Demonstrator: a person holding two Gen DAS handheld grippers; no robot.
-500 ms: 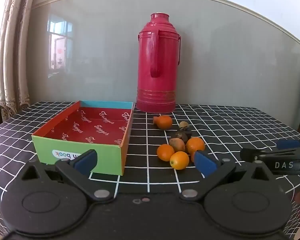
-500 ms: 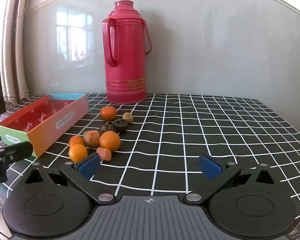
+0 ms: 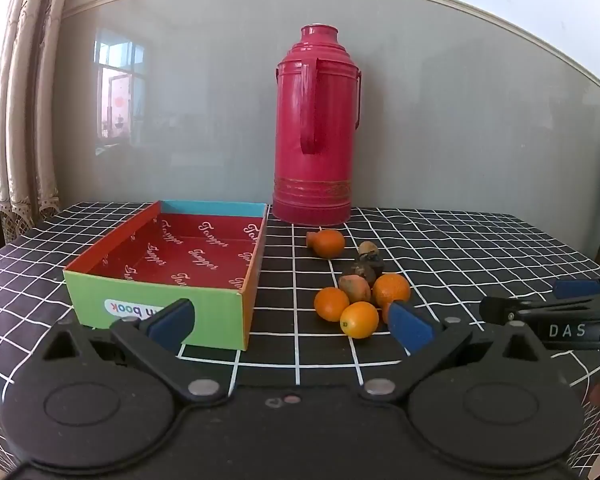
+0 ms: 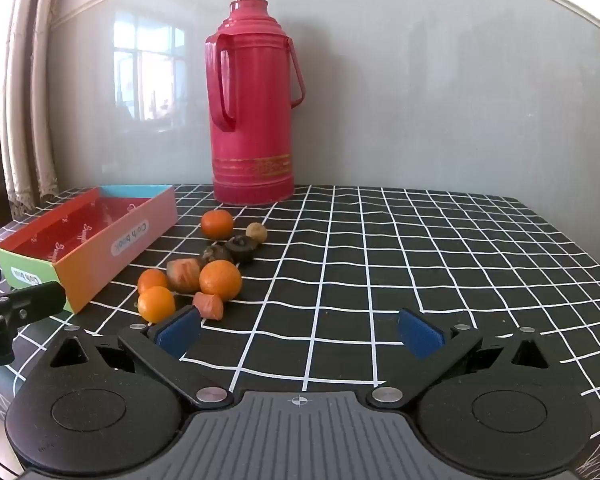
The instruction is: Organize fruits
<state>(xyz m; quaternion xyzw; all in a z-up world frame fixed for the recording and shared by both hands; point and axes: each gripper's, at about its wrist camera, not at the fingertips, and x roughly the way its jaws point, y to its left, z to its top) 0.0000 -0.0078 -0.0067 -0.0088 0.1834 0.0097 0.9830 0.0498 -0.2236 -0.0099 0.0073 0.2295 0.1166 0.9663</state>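
A cluster of small fruits lies on the checked tablecloth: several oranges (image 3: 359, 319) (image 4: 220, 277), brownish pieces (image 3: 354, 288) (image 4: 183, 275) and dark shrivelled fruits (image 3: 364, 269) (image 4: 241, 248). One orange (image 3: 329, 243) (image 4: 217, 224) lies apart, nearer the flask. An open cardboard box (image 3: 156, 302) (image 4: 100, 258) with a red inside stands empty left of the fruits. My left gripper (image 3: 290, 322) is open and empty, just short of the box and fruits. My right gripper (image 4: 300, 334) is open and empty, right of the cluster.
A tall red thermos flask (image 3: 315, 128) (image 4: 252, 100) stands at the back by the grey wall. The black-and-white checked table (image 4: 420, 260) extends to the right. A curtain (image 3: 20, 120) hangs at the left. The other gripper shows at each view's edge (image 3: 560, 316) (image 4: 16, 308).
Both grippers have edged slightly forward toward the fruits. Nothing on the table has moved.
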